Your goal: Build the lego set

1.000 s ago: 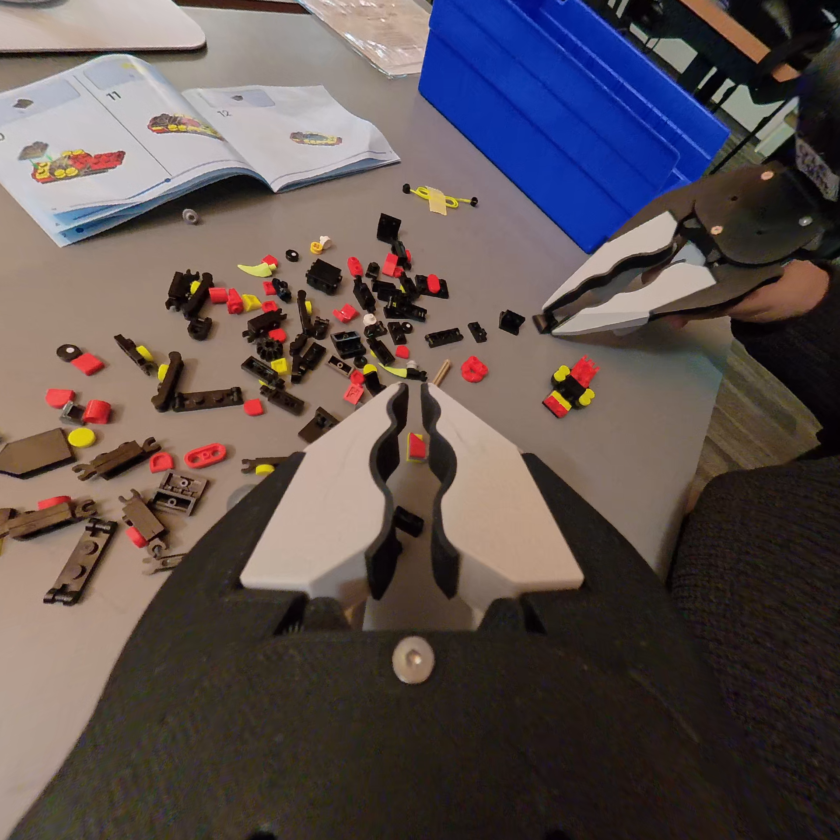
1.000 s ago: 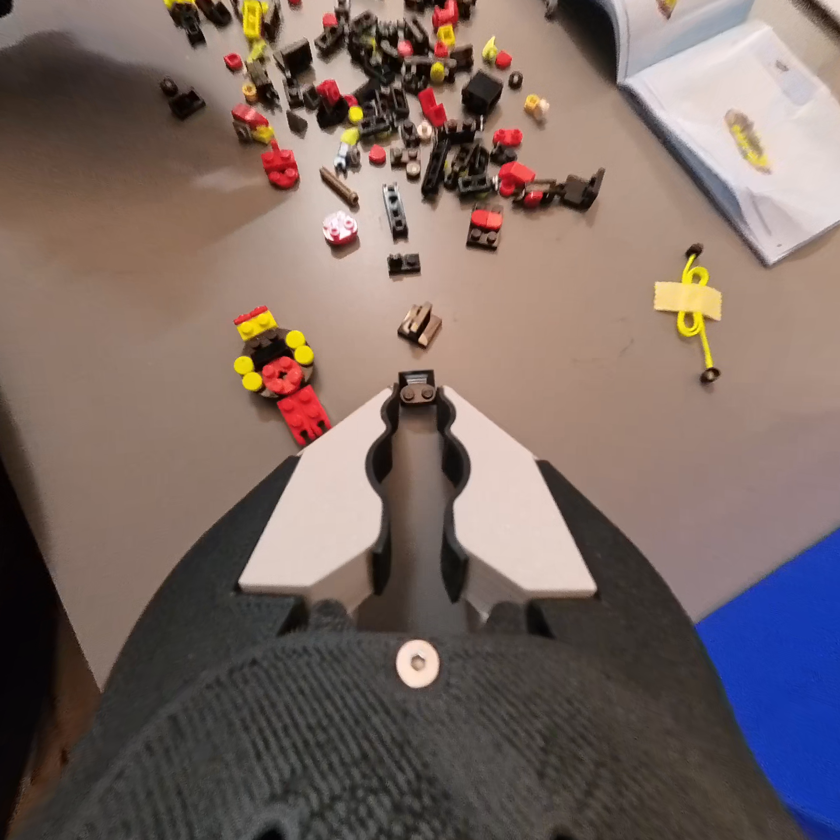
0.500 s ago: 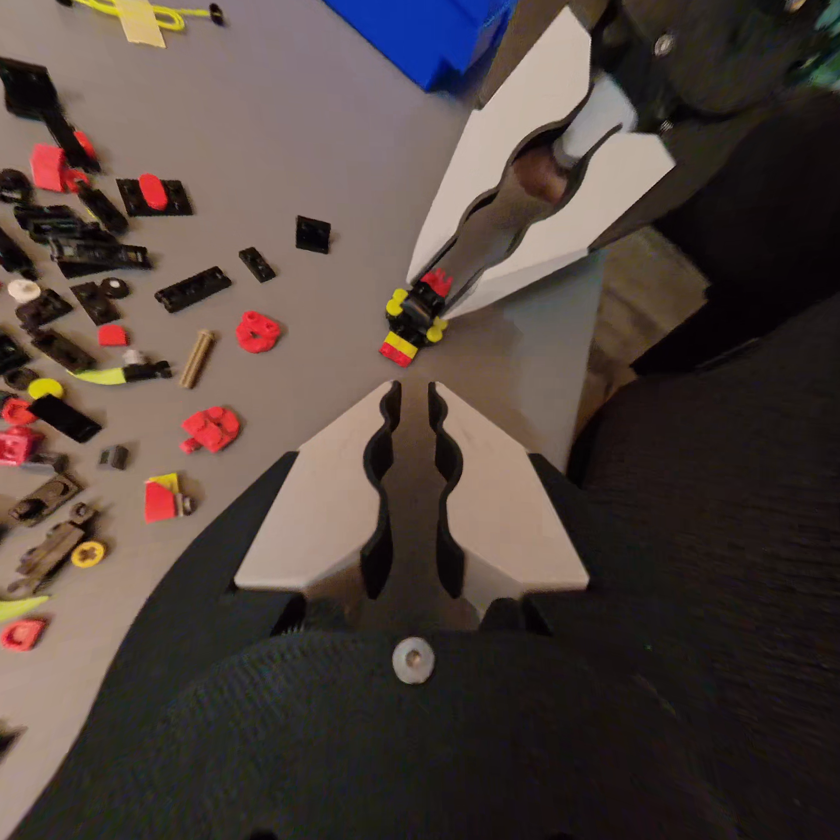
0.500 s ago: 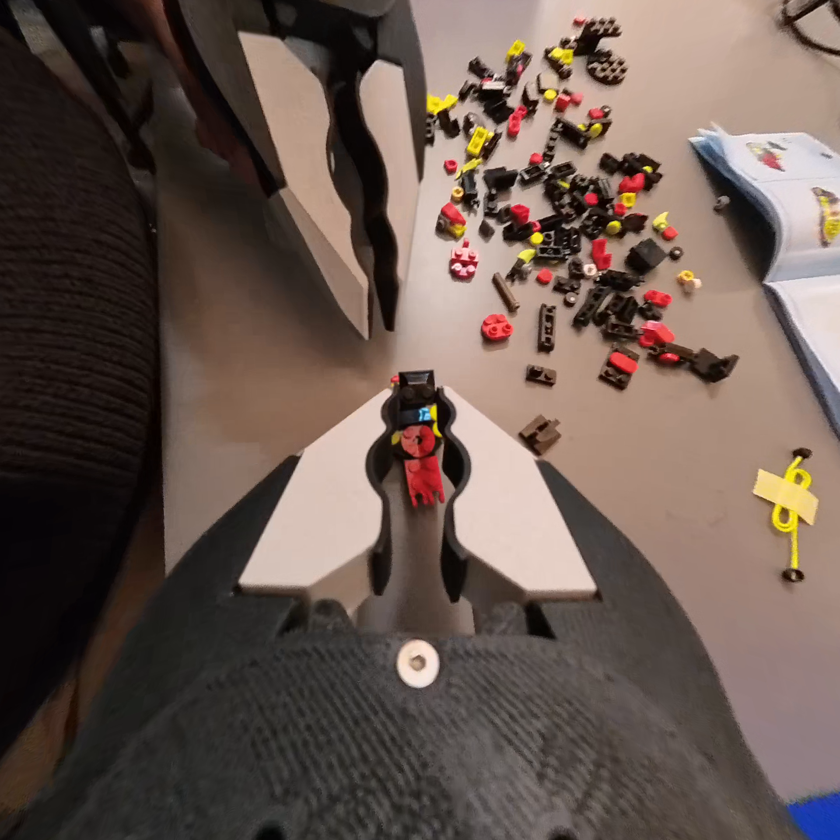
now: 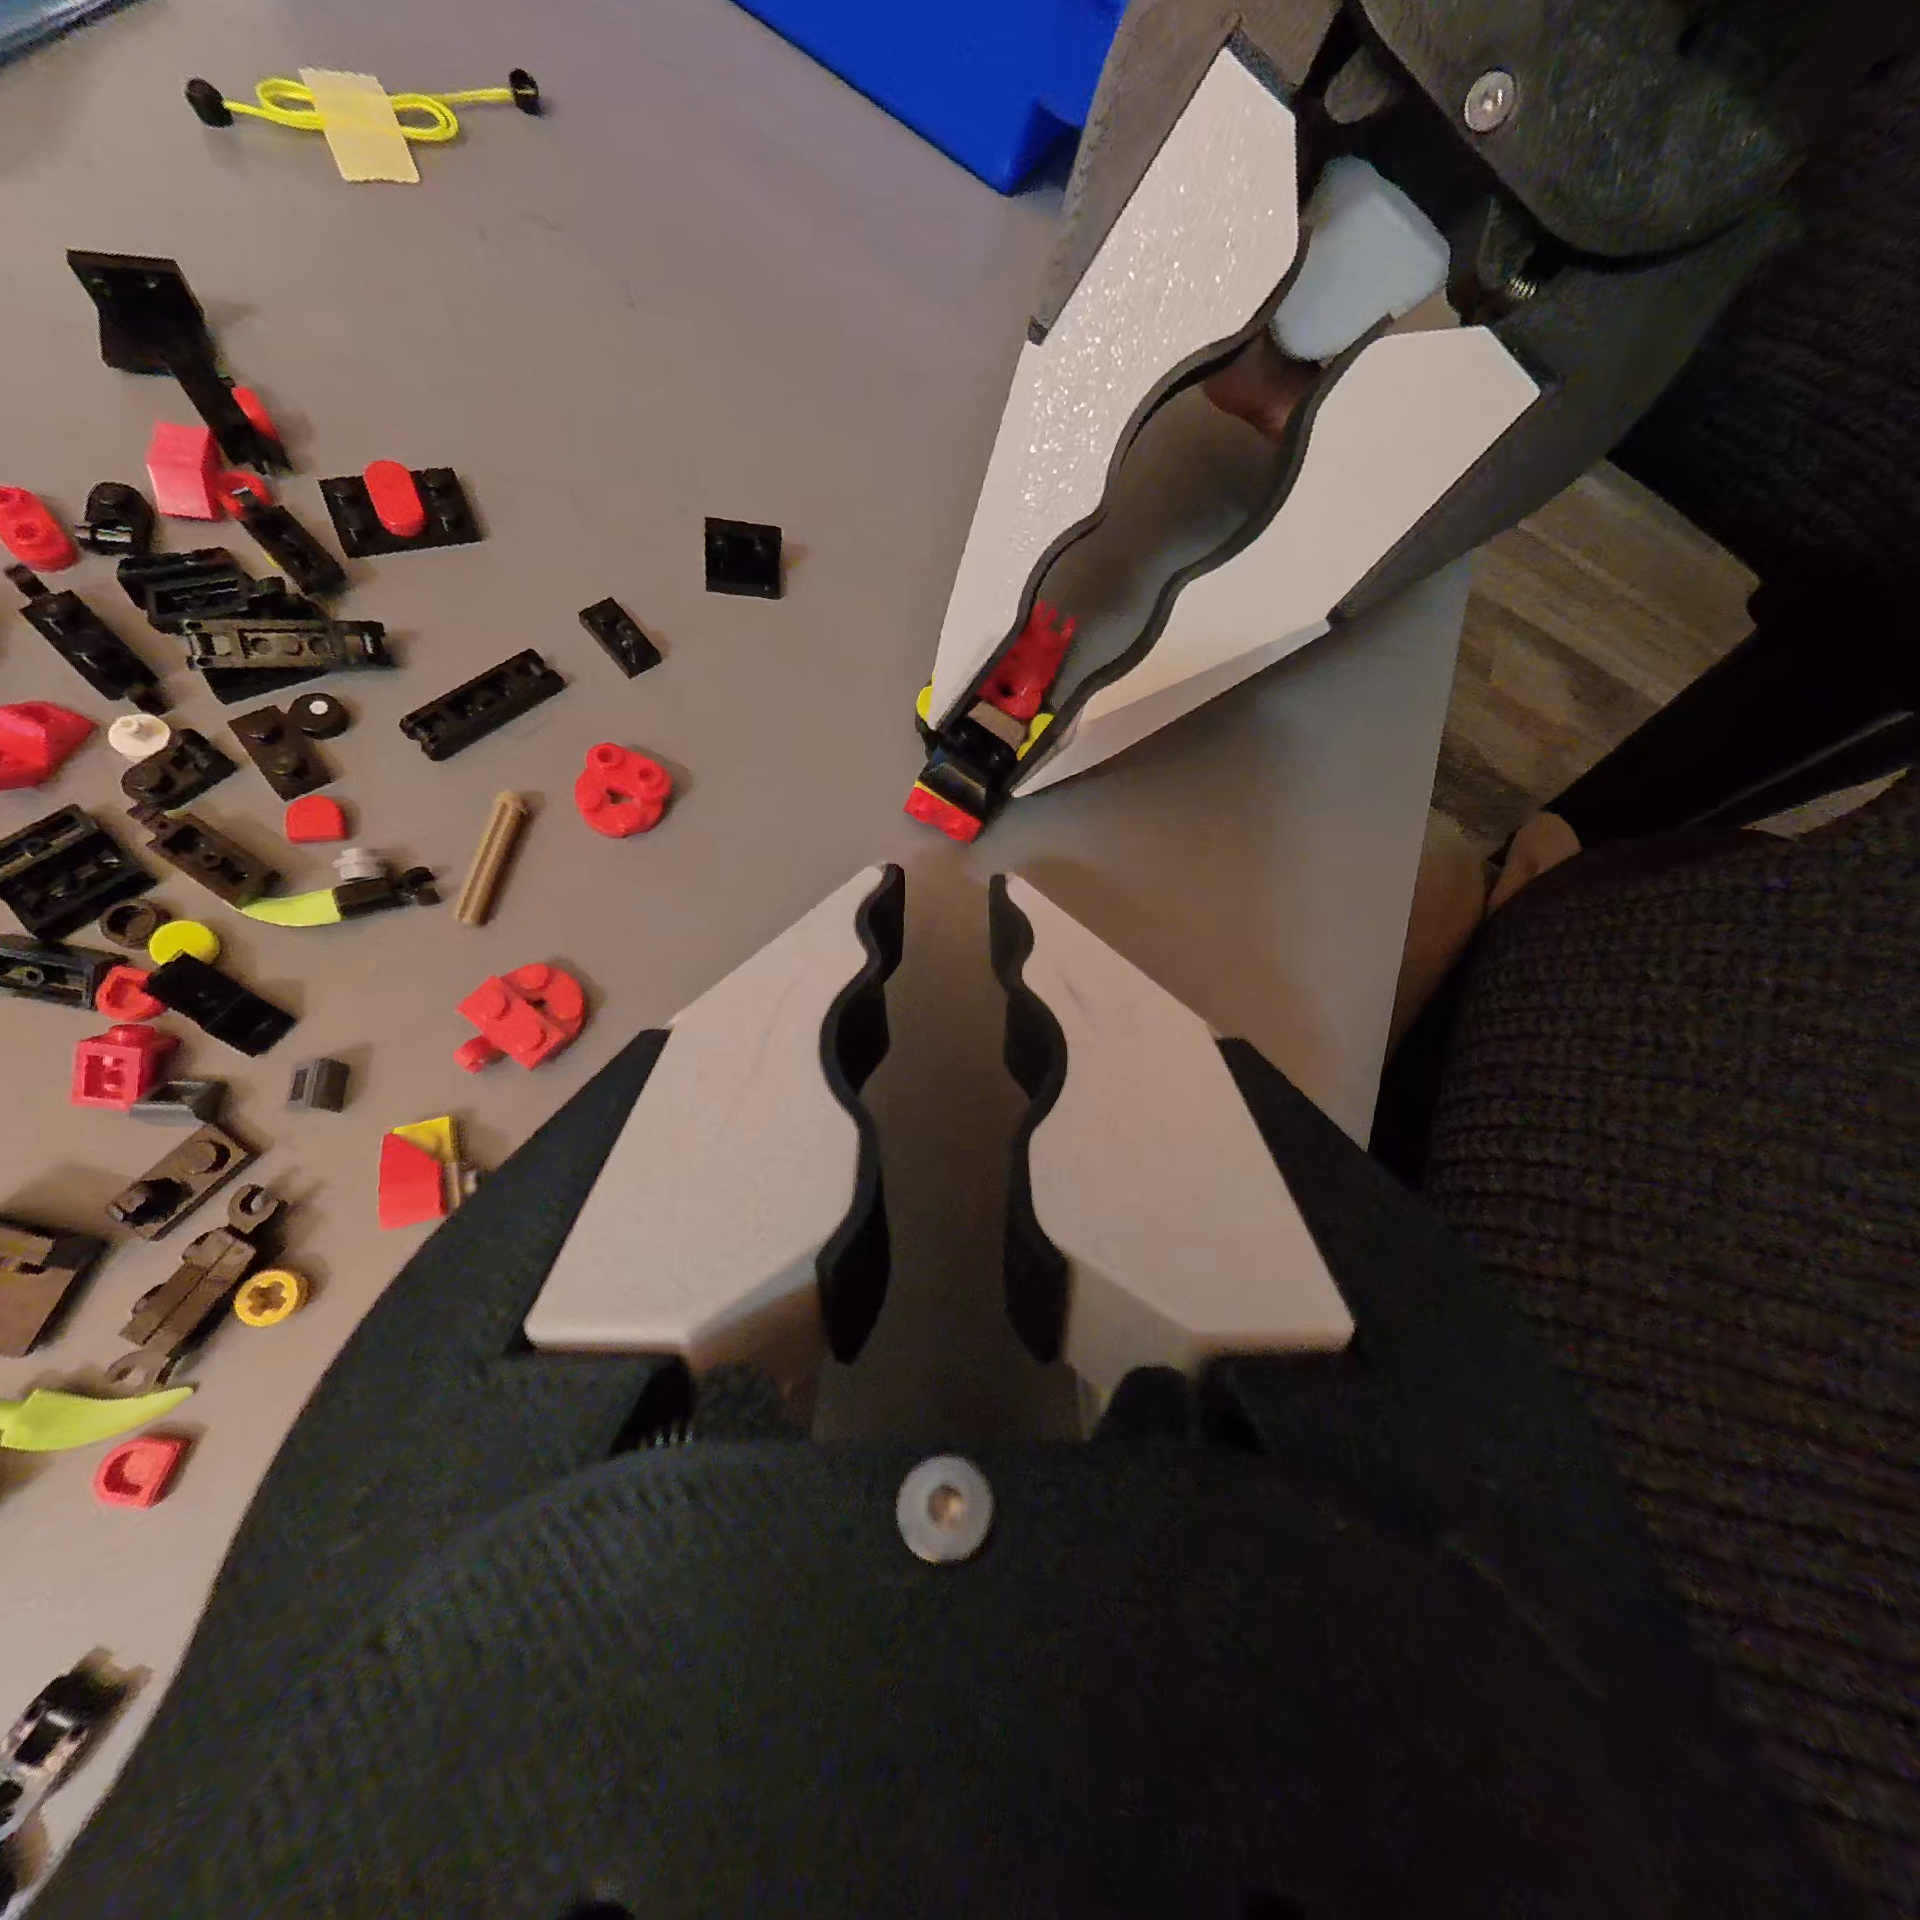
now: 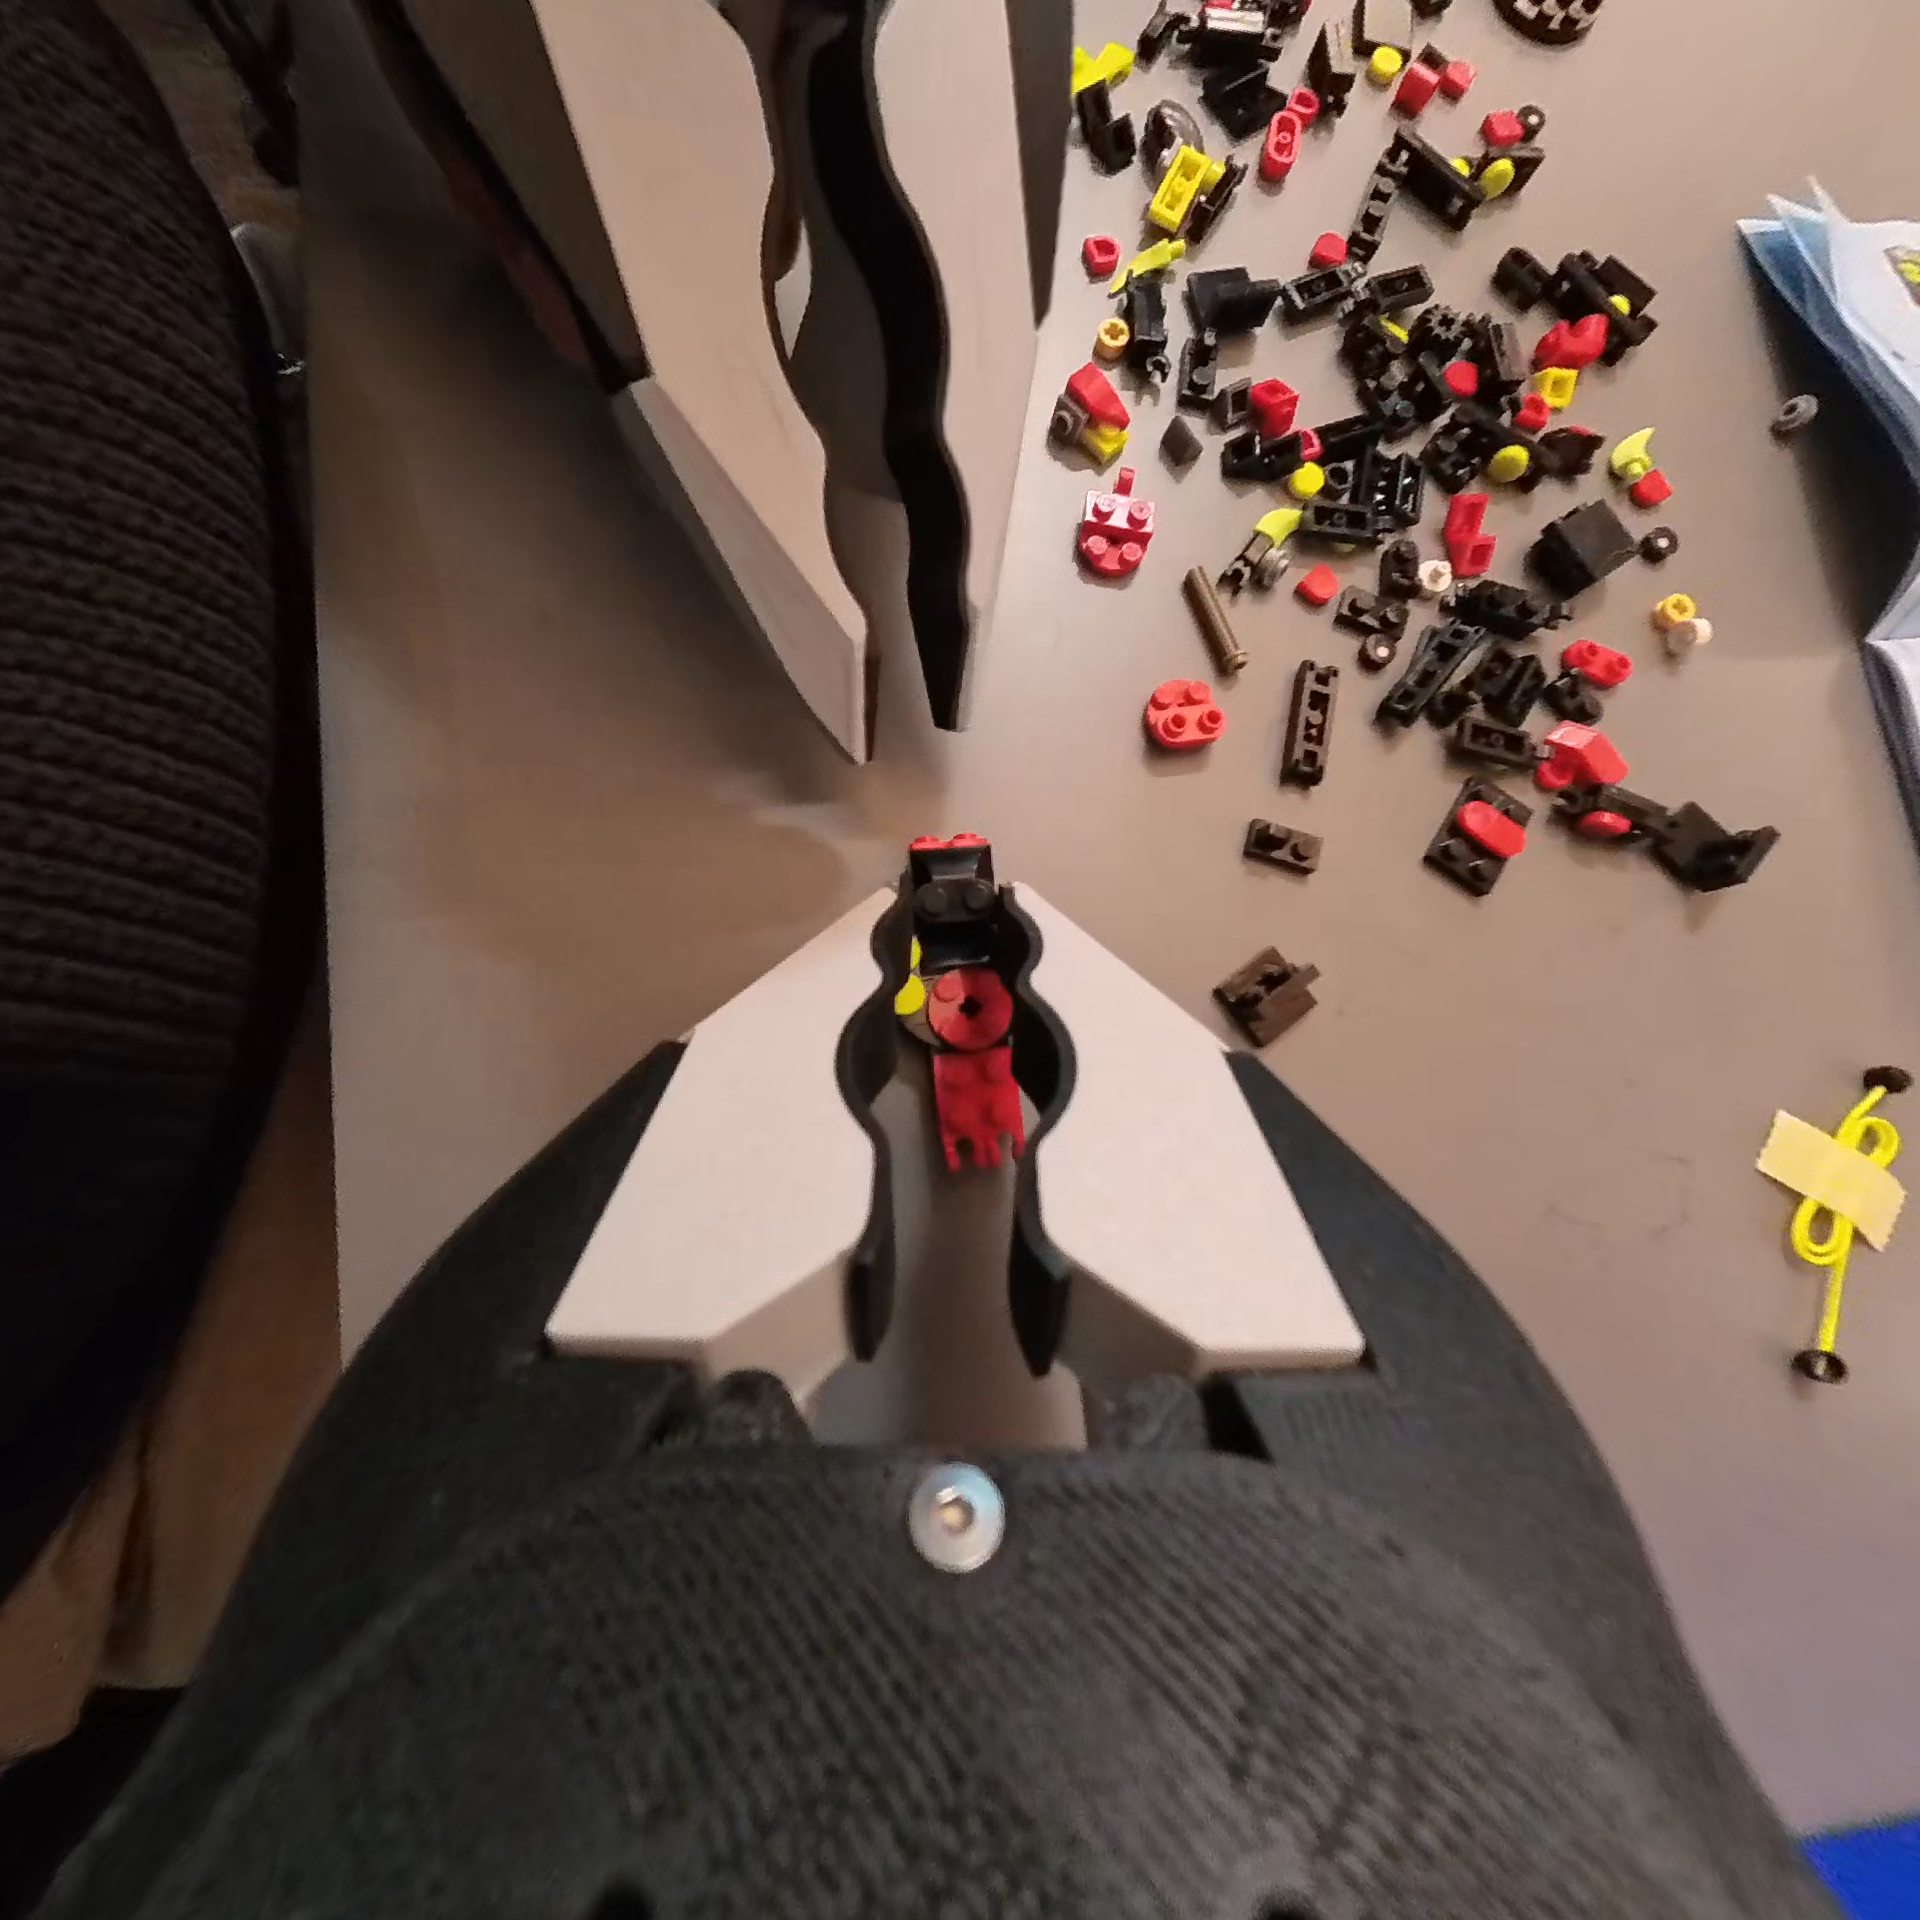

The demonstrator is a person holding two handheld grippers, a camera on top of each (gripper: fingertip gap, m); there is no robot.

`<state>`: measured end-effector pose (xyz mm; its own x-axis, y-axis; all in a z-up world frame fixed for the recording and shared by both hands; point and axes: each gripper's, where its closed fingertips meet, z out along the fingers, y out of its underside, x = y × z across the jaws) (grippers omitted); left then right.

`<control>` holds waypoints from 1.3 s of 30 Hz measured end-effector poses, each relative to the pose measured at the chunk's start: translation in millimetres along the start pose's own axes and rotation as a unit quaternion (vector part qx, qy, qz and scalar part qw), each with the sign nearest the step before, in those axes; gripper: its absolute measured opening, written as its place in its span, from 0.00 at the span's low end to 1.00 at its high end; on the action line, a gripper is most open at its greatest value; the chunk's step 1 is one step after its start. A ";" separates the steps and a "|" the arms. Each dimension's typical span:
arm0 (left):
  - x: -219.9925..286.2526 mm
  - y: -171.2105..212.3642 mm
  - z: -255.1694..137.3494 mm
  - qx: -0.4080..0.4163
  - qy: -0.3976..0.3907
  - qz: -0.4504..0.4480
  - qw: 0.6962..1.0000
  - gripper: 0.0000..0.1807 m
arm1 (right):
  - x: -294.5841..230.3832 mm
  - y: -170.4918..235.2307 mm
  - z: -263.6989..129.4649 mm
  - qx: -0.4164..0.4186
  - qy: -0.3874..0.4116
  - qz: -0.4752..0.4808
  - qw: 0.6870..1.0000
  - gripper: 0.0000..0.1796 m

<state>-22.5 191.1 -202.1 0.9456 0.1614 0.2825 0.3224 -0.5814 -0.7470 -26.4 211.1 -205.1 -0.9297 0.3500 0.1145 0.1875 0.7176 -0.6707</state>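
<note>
The small red, black and yellow assembly (image 6: 961, 997) sits pinched between the right gripper (image 6: 951, 894) fingers, low over the desk (image 5: 665, 343). Its black nose piece could, I judge, pop off if squeezed askew. The left gripper (image 5: 940, 883) is narrowly parted, empty. One assembly, two grippers (loose bricks (image 6: 1403, 468): dozens), one yellow cord (image 6: 1834, 1205).

A blue plastic bin (image 5: 935, 73) sits at the far edge of a grey table (image 5: 644, 312). At the table's near side, a dark knitted sleeve (image 5: 1683, 1195) fills the frame, with wood-look flooring (image 5: 1558, 623) visible beyond
</note>
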 end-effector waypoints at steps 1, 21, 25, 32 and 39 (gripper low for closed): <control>0.3 0.4 0.2 -0.001 0.000 0.001 1.000 0.08 | 0.0 0.0 0.0 0.000 0.000 -0.001 1.000 0.08; 0.7 1.9 0.2 0.000 0.002 0.003 1.000 0.09 | 1.5 -0.3 -7.1 0.007 0.009 0.001 1.000 0.13; 1.7 -1.0 -0.6 0.010 -0.001 0.017 1.000 0.14 | 7.7 0.7 -18.0 0.014 0.046 0.029 0.998 0.14; 4.1 -10.4 -1.8 0.035 -0.013 0.064 0.997 0.22 | 12.5 22.7 -41.0 0.035 0.119 0.158 0.980 0.14; 12.4 -22.1 10.0 0.022 0.014 0.131 0.991 0.22 | 21.1 18.5 -70.3 0.112 0.161 0.242 0.950 0.10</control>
<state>-17.4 213.9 -188.1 0.9957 -0.0129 0.0916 0.0683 -0.5648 -0.8224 -20.2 274.1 -163.6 -0.5997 0.7985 -0.0524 0.4626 0.2925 -0.8369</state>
